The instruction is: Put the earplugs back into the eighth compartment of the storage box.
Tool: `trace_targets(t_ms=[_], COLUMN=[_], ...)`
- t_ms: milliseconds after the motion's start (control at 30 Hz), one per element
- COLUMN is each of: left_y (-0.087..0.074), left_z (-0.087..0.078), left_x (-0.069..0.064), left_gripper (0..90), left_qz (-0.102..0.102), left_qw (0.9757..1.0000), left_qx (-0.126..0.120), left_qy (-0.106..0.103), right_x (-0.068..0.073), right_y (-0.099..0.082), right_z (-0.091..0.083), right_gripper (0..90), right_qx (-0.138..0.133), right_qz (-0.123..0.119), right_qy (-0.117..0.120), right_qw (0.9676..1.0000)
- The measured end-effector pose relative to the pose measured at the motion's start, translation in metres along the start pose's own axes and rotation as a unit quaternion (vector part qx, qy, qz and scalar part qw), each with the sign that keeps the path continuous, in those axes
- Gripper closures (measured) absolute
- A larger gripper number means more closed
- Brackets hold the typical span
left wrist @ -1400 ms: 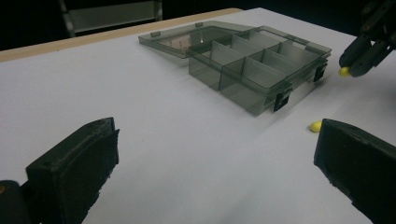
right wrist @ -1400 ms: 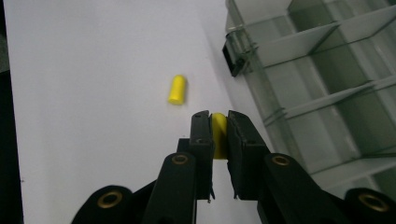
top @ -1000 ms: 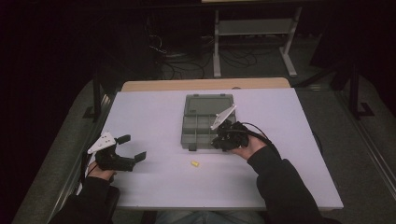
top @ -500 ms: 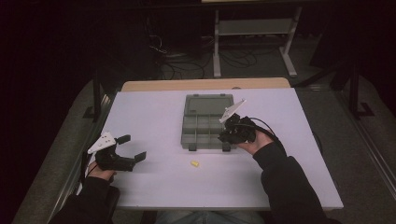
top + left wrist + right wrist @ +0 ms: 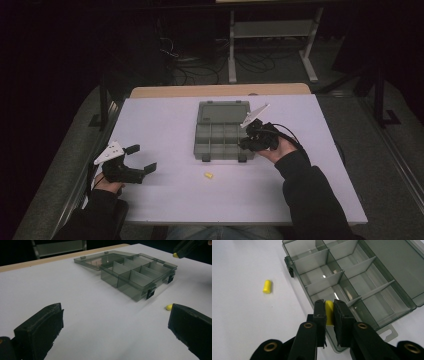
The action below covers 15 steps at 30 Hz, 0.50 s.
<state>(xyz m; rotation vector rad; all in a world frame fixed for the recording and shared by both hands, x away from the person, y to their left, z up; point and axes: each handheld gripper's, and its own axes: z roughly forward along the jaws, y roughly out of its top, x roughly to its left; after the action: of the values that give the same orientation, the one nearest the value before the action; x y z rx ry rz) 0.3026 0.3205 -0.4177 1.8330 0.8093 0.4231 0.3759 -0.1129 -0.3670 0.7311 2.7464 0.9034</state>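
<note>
Carrying a small yellow plug [image 5: 329, 312], pinched upright between the black pads of the right claw [image 5: 329, 311], over the near edge of the organizer box [image 5: 222, 135]. Having drifted since a second ago from the box's near right corner a little toward its middle, judging by the earlier high views; now hanging above the nearest row of compartments, so likely lining up a drop into one of them. Not released yet: plug clamped, pads pressed tight on both its sides.

Resting at the near left of the surface [image 5: 165, 125], unmoved across the three high views, the left claw [image 5: 140, 165], jaws spread wide with nothing between them. Lying loose on the surface just in front of the box, a second yellow plug [image 5: 208, 175], showing beside the right-hand jaw in the left gripper view [image 5: 169, 306]; probably next to be collected.

Looking smoky and translucent, hard plastic, the box: thin upright dividers forming rectangular cells, all seeming empty, lid [image 5: 96, 260] folded flat behind, dark latches on the front wall. Appearing soft and matte, short cylinders with rounded ends, like foam earplugs, the yellow pieces. Showing smooth, pale and slightly glossy, the surface, with a wooden strip along its far edge.
</note>
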Motion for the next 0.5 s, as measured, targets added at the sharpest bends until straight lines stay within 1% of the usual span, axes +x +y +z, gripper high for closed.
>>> trace_targets(t_ms=[333, 500], left_y=[0.0, 0.0], left_z=[0.0, 0.0], left_x=[0.0, 0.0], left_gripper=[0.0, 0.0], left_qz=[0.0, 0.0], left_qw=[1.0, 1.0], left_qx=[0.0, 0.001], left_qy=[0.0, -0.001], right_x=[-0.014, -0.022], right_y=[-0.004, -0.006], right_z=[0.011, 0.019], right_gripper=[79.4, 79.4], right_qx=[0.012, 0.024], right_qz=[0.018, 0.028], right_qy=[-0.002, -0.002], right_qw=[0.9998, 0.9993])
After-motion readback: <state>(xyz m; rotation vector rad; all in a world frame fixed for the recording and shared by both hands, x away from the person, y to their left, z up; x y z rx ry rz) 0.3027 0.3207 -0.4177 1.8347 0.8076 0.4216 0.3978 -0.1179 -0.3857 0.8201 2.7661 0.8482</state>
